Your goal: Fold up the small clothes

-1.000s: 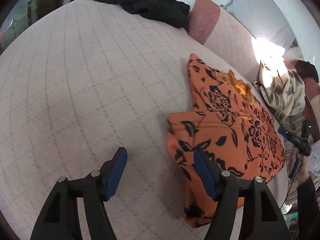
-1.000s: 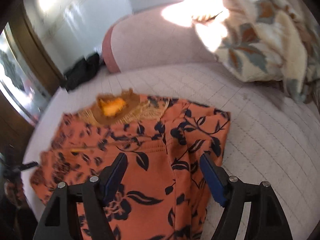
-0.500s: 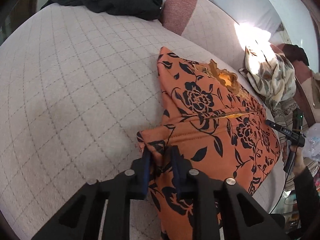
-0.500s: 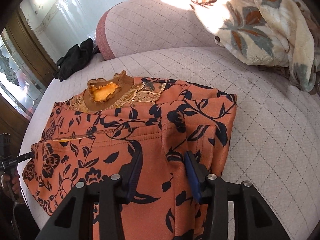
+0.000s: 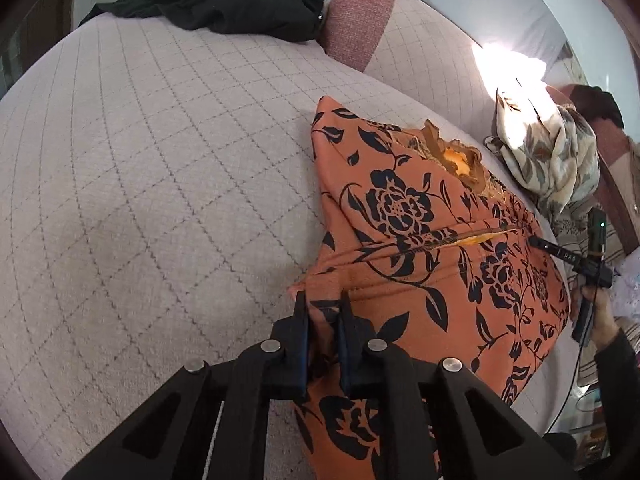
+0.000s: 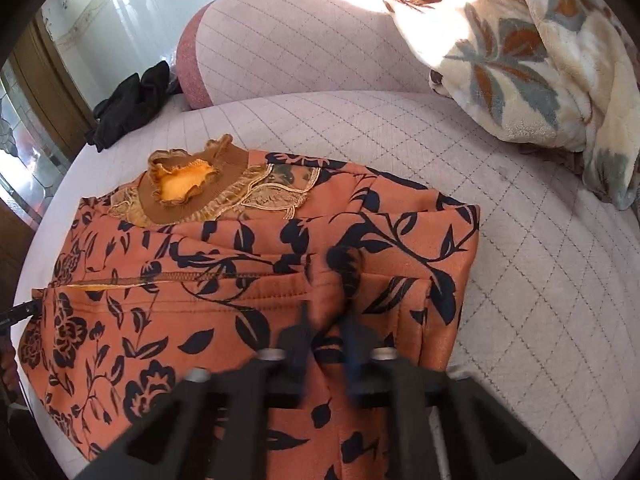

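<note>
An orange garment (image 5: 404, 216) with black flowers and a ruffled brown collar (image 6: 188, 176) lies folded on the quilted bed. My left gripper (image 5: 323, 312) is shut on a pinch of its cloth at the near left corner of the folded edge. In the right wrist view the same orange garment (image 6: 200, 292) fills the lower middle, and my right gripper (image 6: 326, 326) is shut on a raised fold of its cloth near the right side. The right gripper also shows far right in the left wrist view, held by a hand (image 5: 600, 316).
The pale quilted bedspread (image 5: 140, 168) spreads wide to the left. A black garment (image 5: 224, 4) lies at the far end by a pink bolster (image 5: 356, 20). A cream leaf-print blanket (image 6: 520, 48) is heaped at the right. A wooden door frame (image 6: 52, 80) stands left.
Both grippers went from wide open to shut on the orange cloth. The left one slid right onto the garment's corner; the right one sank onto the fold and bunched it up.
</note>
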